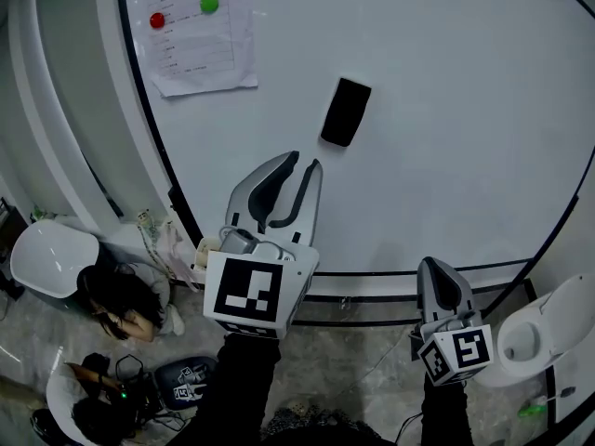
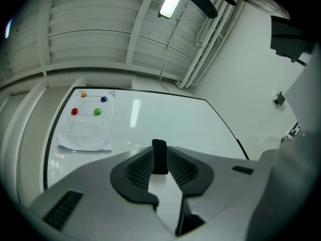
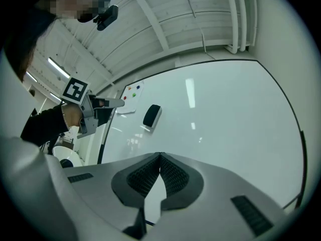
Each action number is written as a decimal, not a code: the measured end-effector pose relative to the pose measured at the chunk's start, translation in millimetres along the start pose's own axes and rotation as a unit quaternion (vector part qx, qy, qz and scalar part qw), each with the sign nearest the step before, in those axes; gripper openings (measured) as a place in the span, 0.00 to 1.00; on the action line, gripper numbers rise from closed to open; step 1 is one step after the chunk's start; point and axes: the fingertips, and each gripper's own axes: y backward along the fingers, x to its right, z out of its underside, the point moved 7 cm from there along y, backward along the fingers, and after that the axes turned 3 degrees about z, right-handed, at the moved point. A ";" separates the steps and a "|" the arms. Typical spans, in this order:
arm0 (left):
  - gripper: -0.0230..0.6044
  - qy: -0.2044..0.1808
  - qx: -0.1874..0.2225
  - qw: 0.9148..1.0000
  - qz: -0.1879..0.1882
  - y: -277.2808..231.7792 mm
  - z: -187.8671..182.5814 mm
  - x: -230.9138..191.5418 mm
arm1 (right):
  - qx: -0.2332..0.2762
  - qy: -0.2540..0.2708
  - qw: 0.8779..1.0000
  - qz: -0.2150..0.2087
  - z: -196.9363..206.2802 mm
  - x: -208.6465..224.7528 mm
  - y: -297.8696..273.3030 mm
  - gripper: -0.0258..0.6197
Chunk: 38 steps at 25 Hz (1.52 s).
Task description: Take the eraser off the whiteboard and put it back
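Head view — eraser [image 1: 346,111] on whiteboard [image 1: 446,156].

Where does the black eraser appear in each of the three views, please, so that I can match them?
Head view: the eraser is upper centre on the whiteboard, just beyond the left gripper's fingers.
Left gripper view: eraser low at centre, seen through the gap between the left gripper's fingers.
Right gripper view: eraser left of centre, above the right gripper's fingers.
Shared landmark: the paper sheet with coloured magnets, left of the eraser in every view.
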 end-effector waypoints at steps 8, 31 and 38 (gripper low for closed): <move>0.05 -0.002 -0.016 1.000 -0.005 13.6 2.2 10.3 | 0.004 -0.001 1.000 -0.025 -0.6 -10.8 8.8 0.05; 0.04 0.000 -0.020 1.000 -0.013 11.4 12.4 11.3 | 0.004 0.005 1.000 -0.013 -1.1 -3.8 9.9 0.05; 0.04 0.009 -0.021 1.000 -0.005 7.9 17.3 11.1 | 0.005 0.005 1.000 -0.014 -0.6 -4.5 8.2 0.05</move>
